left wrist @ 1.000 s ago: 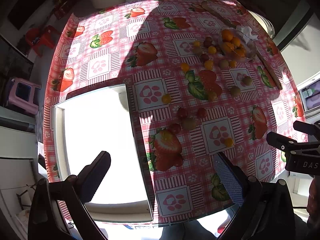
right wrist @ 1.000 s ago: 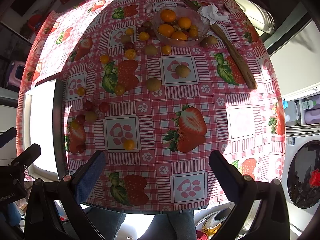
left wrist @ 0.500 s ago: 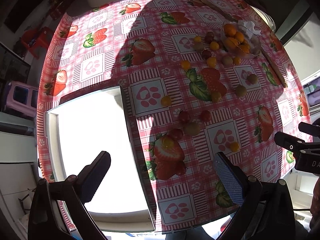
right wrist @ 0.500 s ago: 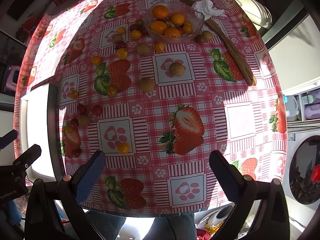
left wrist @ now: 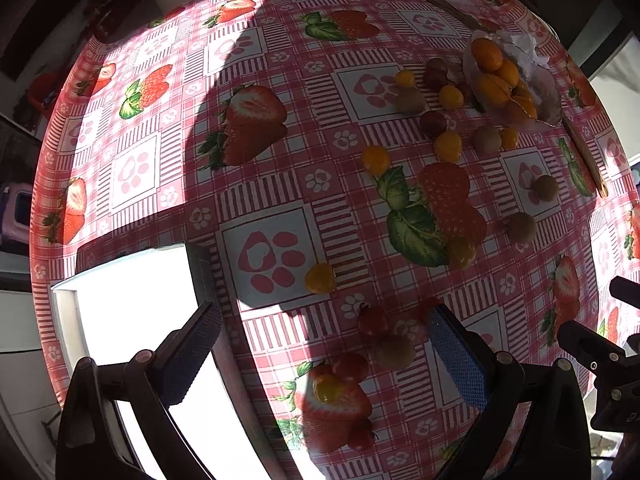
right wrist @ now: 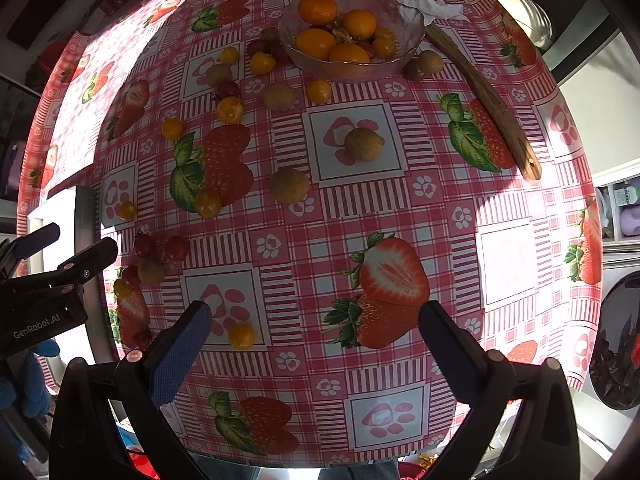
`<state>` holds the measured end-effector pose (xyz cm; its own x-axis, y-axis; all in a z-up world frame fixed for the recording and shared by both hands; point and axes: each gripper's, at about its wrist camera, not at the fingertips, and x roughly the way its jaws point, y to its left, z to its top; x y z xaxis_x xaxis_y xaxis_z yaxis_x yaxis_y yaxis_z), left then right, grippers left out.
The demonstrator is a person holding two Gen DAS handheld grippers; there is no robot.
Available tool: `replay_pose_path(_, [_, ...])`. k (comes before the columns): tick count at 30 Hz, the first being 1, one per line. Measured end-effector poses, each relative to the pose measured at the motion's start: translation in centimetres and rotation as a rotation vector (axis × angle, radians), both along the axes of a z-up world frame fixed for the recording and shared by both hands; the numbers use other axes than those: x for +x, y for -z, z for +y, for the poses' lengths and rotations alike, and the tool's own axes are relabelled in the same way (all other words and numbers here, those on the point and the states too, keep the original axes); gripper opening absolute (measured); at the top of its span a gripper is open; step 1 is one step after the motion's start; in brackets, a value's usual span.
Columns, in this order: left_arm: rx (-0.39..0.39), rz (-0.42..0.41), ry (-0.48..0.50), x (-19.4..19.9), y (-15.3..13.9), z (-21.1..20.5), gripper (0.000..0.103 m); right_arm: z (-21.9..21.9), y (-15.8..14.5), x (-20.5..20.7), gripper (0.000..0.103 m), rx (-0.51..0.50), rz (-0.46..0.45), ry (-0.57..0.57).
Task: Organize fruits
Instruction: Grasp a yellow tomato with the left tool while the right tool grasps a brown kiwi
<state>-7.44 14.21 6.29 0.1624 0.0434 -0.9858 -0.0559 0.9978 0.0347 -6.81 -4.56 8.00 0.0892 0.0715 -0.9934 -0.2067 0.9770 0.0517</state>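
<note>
Above the counter [right wrist: 500, 264], the left gripper [left wrist: 324, 354] and right gripper [right wrist: 316, 340] hover with jaws wide apart, empty; loose fruits lie near the glass bowl [right wrist: 352, 68].

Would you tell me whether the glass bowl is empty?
No: the glass bowl holds several orange fruits.

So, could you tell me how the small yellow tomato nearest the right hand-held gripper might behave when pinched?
The yellow tomato looks round and glossy, so it may roll or slip. It likely bruises if squeezed hard.
</note>
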Motion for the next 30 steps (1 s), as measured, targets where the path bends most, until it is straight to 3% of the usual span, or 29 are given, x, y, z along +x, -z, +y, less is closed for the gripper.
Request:
replay_pose_path(6, [0.005, 0.001, -0.003, 1.7, 1.9, 0.2, 0.103, 0.2, 1.1, 2.2, 0.103, 0.002, -0.019, -0.002])
replay_pose_path(9, [-0.008, 0.036, -0.014, 2.0, 3.0, 0.6, 0.085, 0.5, 1.9, 3.2, 0.101, 0.003, -0.023, -0.006])
replay_pose_path(17, [-0.014, 0.051, -0.041, 1.7, 4.3, 1.0, 0.085, 2.1, 4.0, 5.1, 0.081, 0.012, -0.009, -0.016])
replay_pose_path(19, [-0.027, 0.050, -0.038, 1.6, 4.2, 1.1, 0.081, 2.4, 4.4, 5.3, 0.077, 0.014, -0.010, -0.018])
replay_pose_path(22, [-0.044, 0.033, -0.022, 0.9, 3.9, 1.0, 0.063, 2.9, 4.7, 5.6, 0.068, 0.011, -0.012, -0.021])
replay_pose_path(23, [-0.047, 0.026, -0.016, 0.9, 3.7, 0.6, 0.053, 3.4, 4.6, 5.7, 0.065, 0.009, -0.020, -0.027])
replay_pose_path(25, [-0.057, 0.014, -0.004, 1.0, 3.4, 0.1, 0.035, 4.1, 4.5, 5.8, 0.047, -0.009, -0.037, -0.047])
replay_pose_path(26, [-0.062, 0.012, 0.000, 1.2, 3.1, 0.0, 0.022, 4.9, 4.5, 6.1, 0.039, -0.007, -0.043, -0.053])
replay_pose_path(27, [-0.074, 0.010, -0.001, 1.2, 3.0, 0.1, 0.021, 5.2, 4.4, 6.2, 0.031, -0.002, -0.043, -0.054])
replay_pose_path(30, [-0.122, 0.003, -0.026, 1.2, 2.4, 0.8, 0.021, 5.2, 4.1, 6.5, 0.031, 0.025, -0.030, -0.032])
